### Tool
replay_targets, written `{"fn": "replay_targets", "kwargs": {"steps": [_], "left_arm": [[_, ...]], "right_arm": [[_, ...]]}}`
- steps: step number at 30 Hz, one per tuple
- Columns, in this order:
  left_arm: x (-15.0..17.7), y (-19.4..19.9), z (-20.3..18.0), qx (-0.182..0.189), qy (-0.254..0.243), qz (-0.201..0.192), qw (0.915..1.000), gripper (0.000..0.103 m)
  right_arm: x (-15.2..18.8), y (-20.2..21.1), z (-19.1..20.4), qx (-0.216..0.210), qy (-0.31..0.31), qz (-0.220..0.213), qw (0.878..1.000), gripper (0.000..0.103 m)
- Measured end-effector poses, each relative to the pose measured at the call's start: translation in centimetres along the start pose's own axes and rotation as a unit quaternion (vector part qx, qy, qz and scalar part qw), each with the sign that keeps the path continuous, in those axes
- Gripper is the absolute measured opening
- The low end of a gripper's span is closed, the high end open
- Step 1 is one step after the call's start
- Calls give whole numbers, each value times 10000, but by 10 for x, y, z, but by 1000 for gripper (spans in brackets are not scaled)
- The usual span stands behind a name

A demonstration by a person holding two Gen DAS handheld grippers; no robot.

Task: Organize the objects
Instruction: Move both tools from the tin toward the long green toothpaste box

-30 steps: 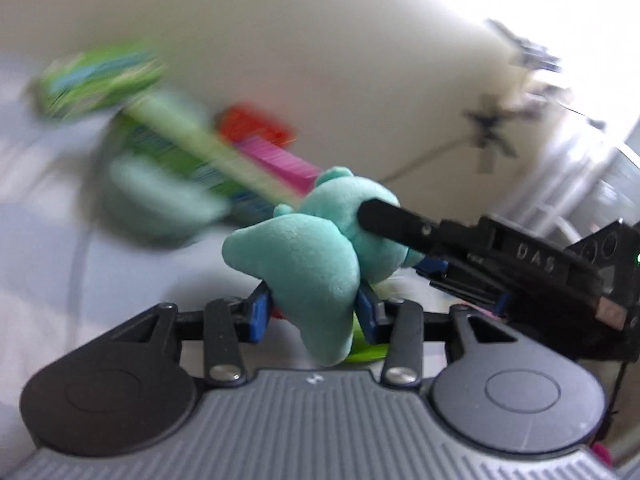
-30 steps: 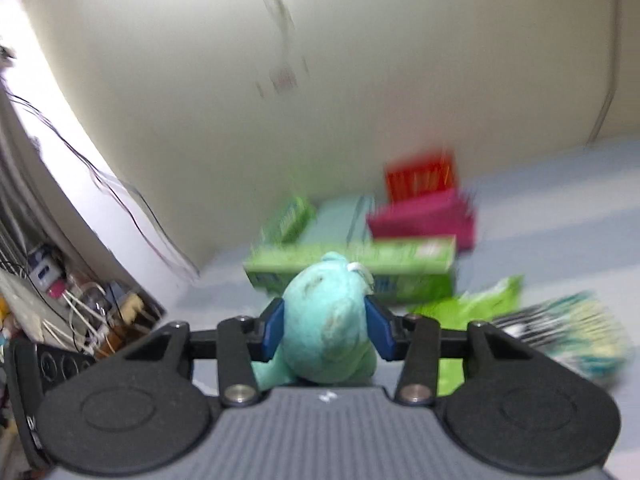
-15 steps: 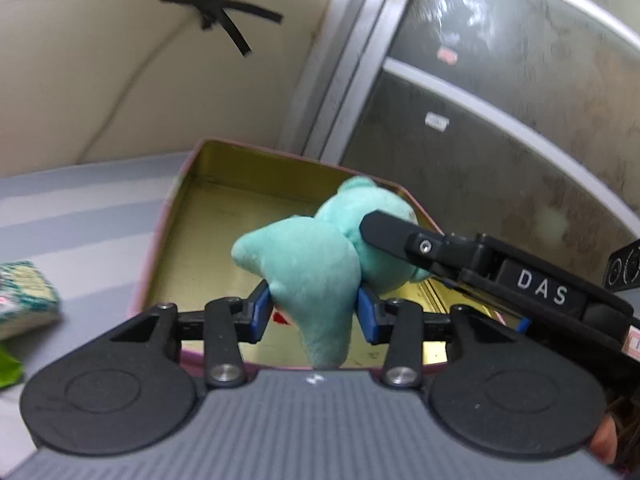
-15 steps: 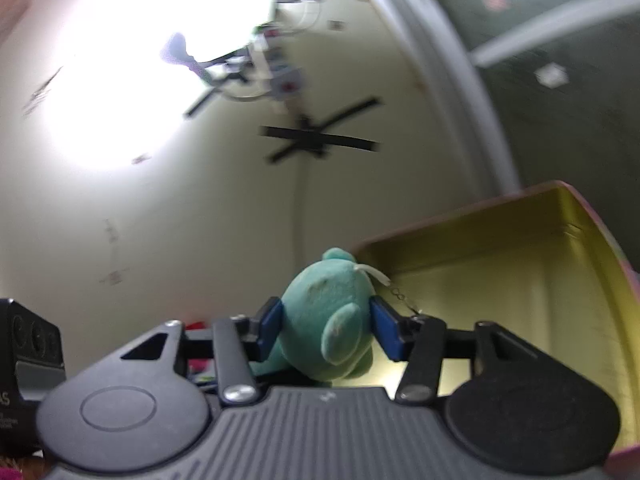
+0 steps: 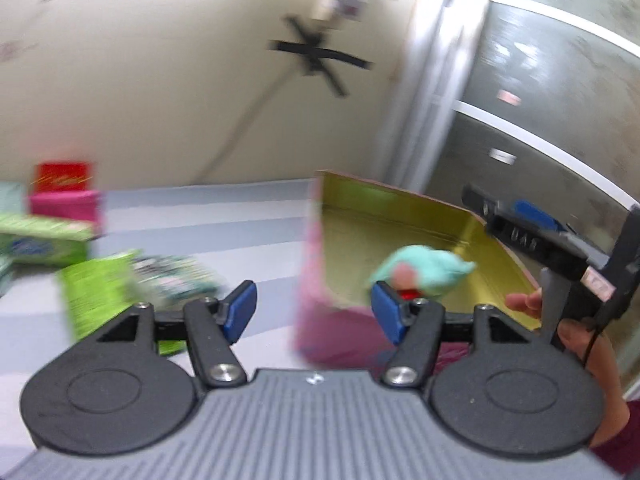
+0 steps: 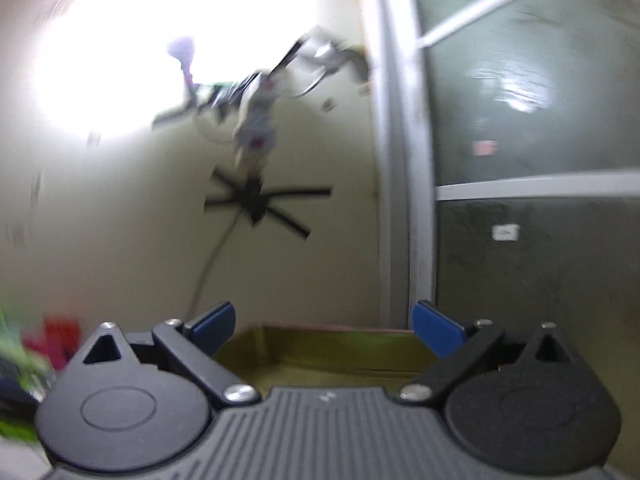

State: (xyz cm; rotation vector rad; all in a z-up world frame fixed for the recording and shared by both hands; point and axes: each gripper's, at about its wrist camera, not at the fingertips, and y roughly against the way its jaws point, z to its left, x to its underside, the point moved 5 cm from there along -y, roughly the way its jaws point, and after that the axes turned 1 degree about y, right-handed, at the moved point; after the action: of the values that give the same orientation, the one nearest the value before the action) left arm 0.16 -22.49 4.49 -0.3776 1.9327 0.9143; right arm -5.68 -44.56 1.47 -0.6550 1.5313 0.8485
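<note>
L gripper (image 5: 314, 314) jaws spread, empty, just outside tin (image 5: 320, 248) near wall. R gripper (image 6: 324, 326) jaws spread, empty, above tin. Plush (image 5: 426, 272) lies inside tin. Boxes (image 5: 60, 216) well left of tin.

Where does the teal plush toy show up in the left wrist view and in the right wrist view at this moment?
Left wrist: the teal plush toy lies blurred inside the pink tin, right of centre, beyond the open left gripper.
Right wrist: not in it; only the tin's gold far wall shows past the open right gripper.
Shared landmark: the black tape cross on the wall.
</note>
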Motion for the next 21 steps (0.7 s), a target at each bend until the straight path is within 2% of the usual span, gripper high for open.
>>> {"fn": "replay_targets", "kwargs": {"steps": [3,4,5,7,12,17,19,21], "left_arm": [[7,13,40,-271,289,-19,9992,65],[9,17,54,-380,445,-28,9983,65],[9,20,66,-441,590,-34,9973,65],[11,27,89,-503,855,-21,9951,65],[15,50,120,-790,1203,-214,9894,65],[24,78,150,-1073,1439,-403,9829,71],[28,88,163,-1217,1556,-482,9791,71],[31,95,177,-1320,1696,-510,9753,71]], "right_arm": [[16,-29,19,-327,603,483,9965,95],[18,-35,29,-317,975,508,9934,90],[20,-34,35,-334,1240,409,9909,90],[21,-36,42,-535,1447,313,9875,89],[27,-51,33,-1267,1038,545,9850,84],[33,-45,13,-1993,771,720,9742,66],[39,-36,5,-2249,578,770,9696,67],[43,-32,4,-2306,592,756,9683,70]]}}
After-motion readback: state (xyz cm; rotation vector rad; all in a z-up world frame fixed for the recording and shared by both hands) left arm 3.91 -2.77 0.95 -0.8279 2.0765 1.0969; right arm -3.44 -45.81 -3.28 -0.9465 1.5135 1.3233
